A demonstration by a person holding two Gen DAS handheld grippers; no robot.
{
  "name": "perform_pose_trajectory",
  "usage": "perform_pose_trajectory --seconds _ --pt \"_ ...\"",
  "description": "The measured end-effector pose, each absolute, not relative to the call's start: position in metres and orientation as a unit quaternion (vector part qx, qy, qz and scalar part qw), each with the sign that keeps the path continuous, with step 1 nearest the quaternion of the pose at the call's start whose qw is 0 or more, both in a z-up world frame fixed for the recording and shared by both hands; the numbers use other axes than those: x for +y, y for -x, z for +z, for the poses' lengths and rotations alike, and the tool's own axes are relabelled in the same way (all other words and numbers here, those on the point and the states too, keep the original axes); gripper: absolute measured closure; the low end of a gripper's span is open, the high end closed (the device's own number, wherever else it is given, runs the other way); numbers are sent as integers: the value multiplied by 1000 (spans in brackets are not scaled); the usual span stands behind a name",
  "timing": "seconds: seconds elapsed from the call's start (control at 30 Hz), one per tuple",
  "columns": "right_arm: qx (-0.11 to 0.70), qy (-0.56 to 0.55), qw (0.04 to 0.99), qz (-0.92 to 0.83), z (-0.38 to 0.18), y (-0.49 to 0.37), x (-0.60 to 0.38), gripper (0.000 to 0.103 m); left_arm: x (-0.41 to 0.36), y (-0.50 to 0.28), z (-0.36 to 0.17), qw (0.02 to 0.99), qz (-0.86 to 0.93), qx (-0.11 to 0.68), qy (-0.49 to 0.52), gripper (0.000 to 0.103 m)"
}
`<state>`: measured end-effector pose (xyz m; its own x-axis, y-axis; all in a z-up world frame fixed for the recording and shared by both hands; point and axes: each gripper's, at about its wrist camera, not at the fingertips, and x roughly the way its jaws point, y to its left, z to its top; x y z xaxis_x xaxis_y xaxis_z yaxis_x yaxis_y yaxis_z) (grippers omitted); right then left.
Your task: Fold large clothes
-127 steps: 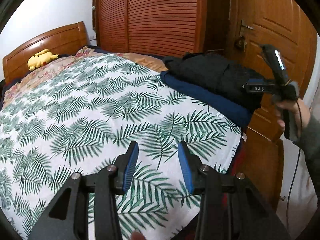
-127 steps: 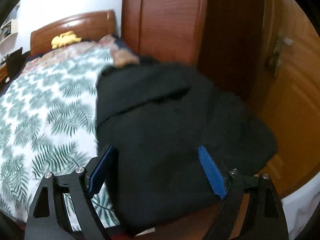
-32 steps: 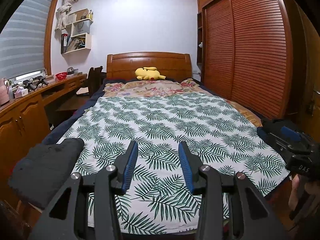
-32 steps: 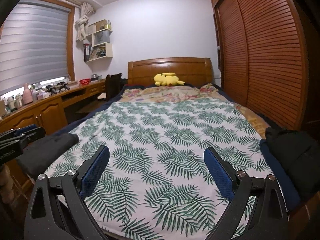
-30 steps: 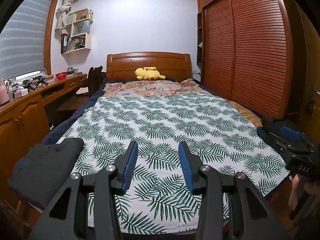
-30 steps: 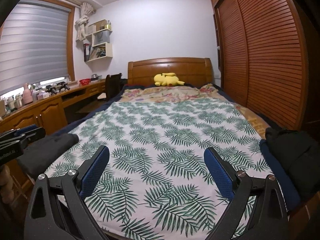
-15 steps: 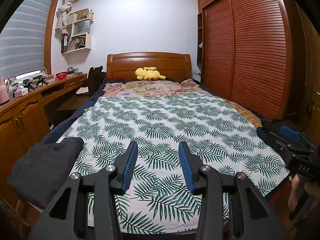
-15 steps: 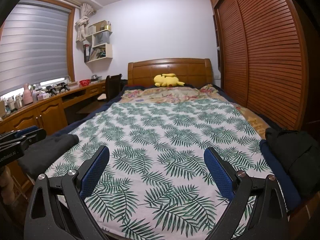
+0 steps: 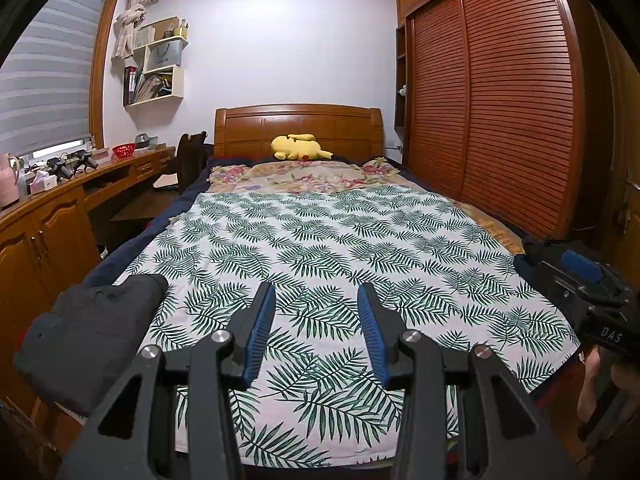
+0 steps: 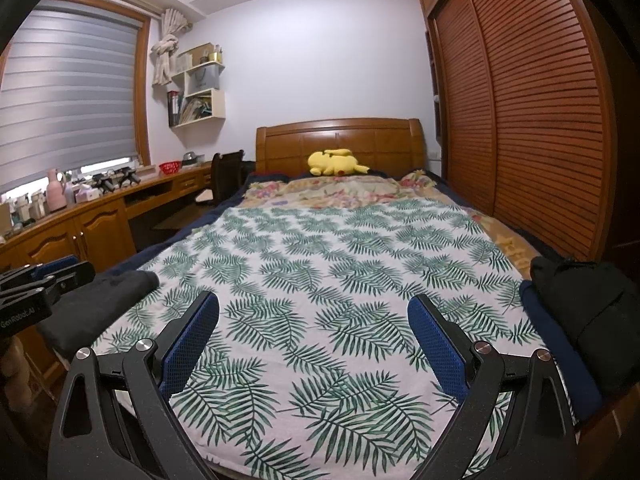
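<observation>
Both tools empty: left tool (image 9: 316,328) narrowly parted, right tool (image 10: 313,344) wide. We should take the dark garment (image 9: 92,328) (left of the left tool) by its edges and spread it flat on the bed (image 9: 340,240) ahead.

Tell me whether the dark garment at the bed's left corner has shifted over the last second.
No. The dark garment lies at the same place against the leaf-print bedspread.

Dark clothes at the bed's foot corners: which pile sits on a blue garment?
The black pile at the right corner, stacked on folded navy cloth; the left corner's dark garment lies alone.
</observation>
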<state>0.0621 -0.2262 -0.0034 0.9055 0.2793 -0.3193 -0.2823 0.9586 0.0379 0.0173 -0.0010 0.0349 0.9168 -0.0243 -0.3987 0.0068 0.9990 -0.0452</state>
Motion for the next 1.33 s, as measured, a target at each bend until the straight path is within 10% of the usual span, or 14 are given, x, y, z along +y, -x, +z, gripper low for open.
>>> perform_pose_trajectory --seconds 1.33 --pt "162 3 976 146 -2 -60 -223 6 -3 -13 33 979 -9 201 25 61"
